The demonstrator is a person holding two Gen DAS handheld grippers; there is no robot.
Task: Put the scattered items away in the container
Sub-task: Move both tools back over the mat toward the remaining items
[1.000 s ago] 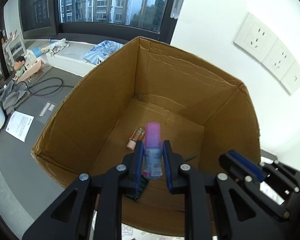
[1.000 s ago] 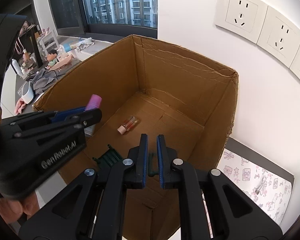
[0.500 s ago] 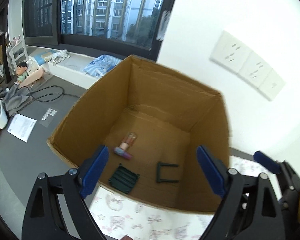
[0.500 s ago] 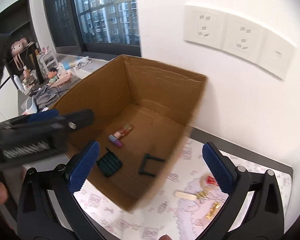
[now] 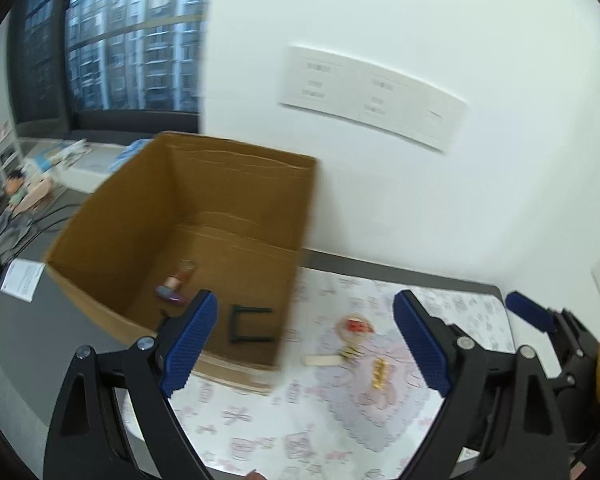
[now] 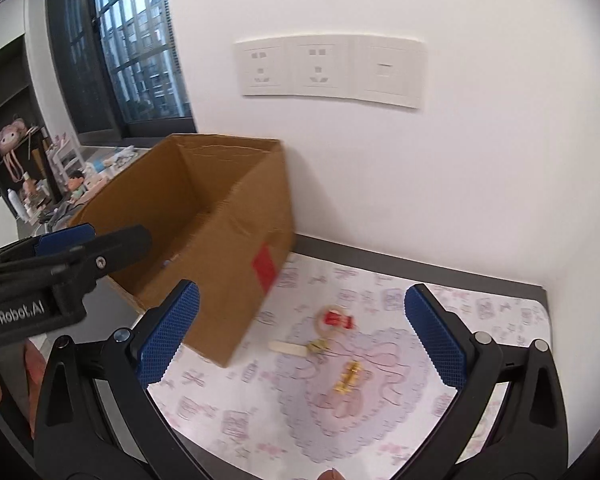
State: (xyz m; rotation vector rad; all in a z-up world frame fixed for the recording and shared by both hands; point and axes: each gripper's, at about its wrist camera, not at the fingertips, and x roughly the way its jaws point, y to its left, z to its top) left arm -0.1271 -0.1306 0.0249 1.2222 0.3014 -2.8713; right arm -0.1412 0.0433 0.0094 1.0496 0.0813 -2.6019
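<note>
A brown cardboard box (image 5: 240, 184) (image 6: 220, 216) stands on the left of the table. Inside it lie a pink-capped bottle (image 5: 171, 295), a small glass vial (image 5: 180, 276) and a dark green clip (image 5: 251, 324). On the patterned mat (image 6: 380, 392) to its right lie a red-and-ring hair tie (image 6: 338, 319) (image 5: 356, 326), a pale flat stick (image 6: 288, 347) (image 5: 322, 359) and a gold clip (image 6: 349, 378) (image 5: 381, 371). My left gripper (image 5: 305, 344) is open and empty, near the box's front right corner. My right gripper (image 6: 300, 332) is open and empty above the mat items.
A white wall with sockets (image 6: 332, 70) rises behind the mat. A window (image 5: 132, 60) and a cluttered sill lie far left. A paper sheet (image 5: 23, 285) rests on the grey table left of the box. The left gripper's body (image 6: 52, 272) shows in the right wrist view.
Both grippers opened and dropped their items into the box, then pulled back and swung right. The mat with its small items has come into view.
</note>
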